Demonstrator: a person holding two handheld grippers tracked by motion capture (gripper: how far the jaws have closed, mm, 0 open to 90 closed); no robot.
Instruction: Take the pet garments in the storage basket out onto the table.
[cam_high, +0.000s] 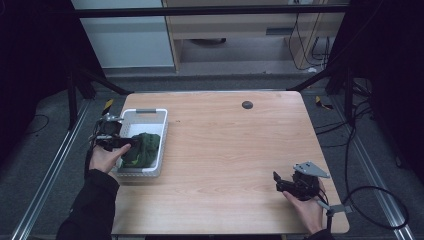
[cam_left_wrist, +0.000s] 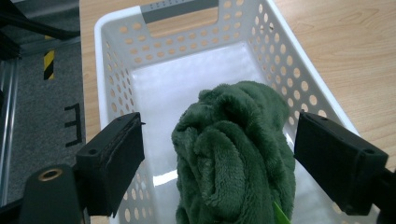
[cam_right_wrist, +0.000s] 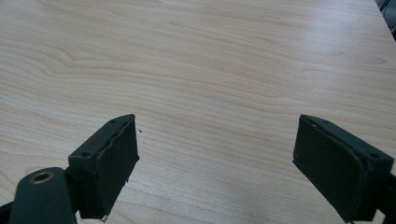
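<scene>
A crumpled dark green fleece cloth (cam_high: 141, 148) (cam_left_wrist: 233, 154) lies in the near half of a white perforated basket (cam_high: 160, 131) (cam_left_wrist: 299, 70) at the table's left edge. My left gripper (cam_high: 116, 141) (cam_left_wrist: 217, 163) hangs over the basket's near left side, open, its jaws wide on either side of the cloth without touching it. My right gripper (cam_high: 278, 182) (cam_right_wrist: 215, 163) sits low over bare wood near the table's front right corner, open with nothing between its jaws.
The wooden table (cam_high: 235, 150) (cam_right_wrist: 201, 60) has a small black round cap (cam_high: 247, 104) near its far edge. Black frame bars and cables run along the floor to the left and right. The basket's grey handle (cam_left_wrist: 180, 8) faces away from me.
</scene>
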